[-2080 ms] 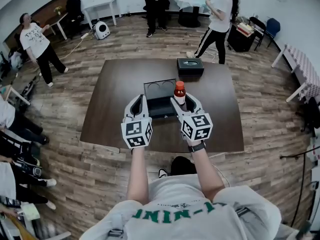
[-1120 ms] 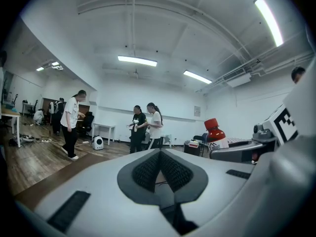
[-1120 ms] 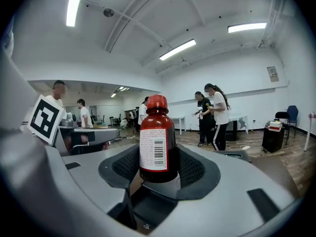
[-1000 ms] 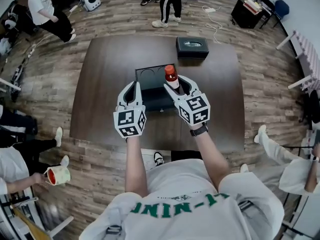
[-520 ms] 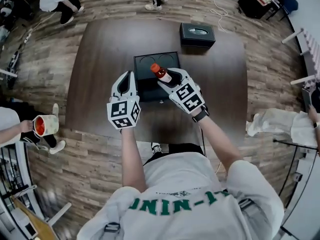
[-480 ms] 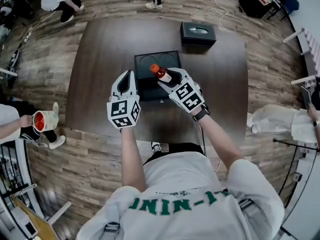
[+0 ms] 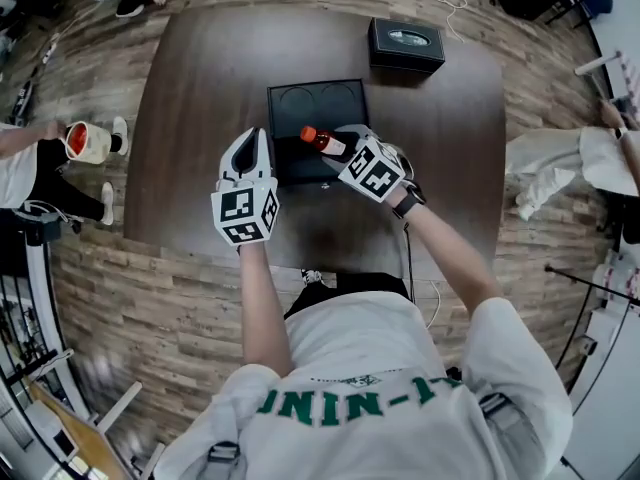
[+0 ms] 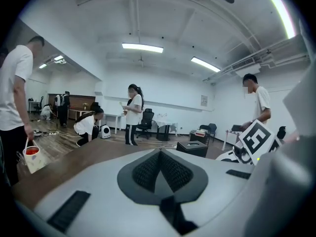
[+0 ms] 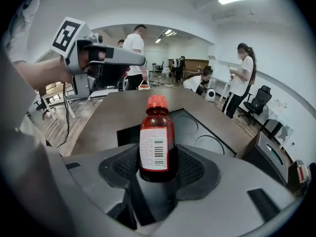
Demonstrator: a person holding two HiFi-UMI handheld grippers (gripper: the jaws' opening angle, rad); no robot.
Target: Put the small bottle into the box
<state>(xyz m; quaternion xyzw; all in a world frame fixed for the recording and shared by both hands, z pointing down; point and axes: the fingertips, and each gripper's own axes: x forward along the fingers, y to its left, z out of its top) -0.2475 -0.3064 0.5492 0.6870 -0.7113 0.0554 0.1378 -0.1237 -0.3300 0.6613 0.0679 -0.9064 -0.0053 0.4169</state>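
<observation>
Table (image 7: 200, 88): a dark brown top is seen, with the box set near its middle.
Box (image 7: 272, 118): a black open box is shown; two round hollows are seen in its far half (image 9: 197, 127) and a deeper tray in its near half.
Small bottle (image 7: 325, 143): it is held over the near half of the box, tilted, with its red cap turned toward the box's left side. A dark red body and a white label with a barcode are shown in the right gripper view (image 9: 158, 142). Whether it touches the box cannot be told.
Right gripper (image 7: 338, 146): its jaws are closed on the lower body of the small bottle, with a pad pressed against each side (image 9: 158, 174). It is held over the near right edge of the box.
Left gripper (image 7: 251, 140): its jaws are brought together with nothing between them (image 8: 160, 169). It is held just beside the near left corner of the box, over bare table.
Tissue box (image 7: 405, 43): a second black box with an oval opening on top is set beyond the box and to its right, well apart from it.
Cup (image 7: 85, 140): a red and white cup is held by a person on the floor, far to the left of the box.
</observation>
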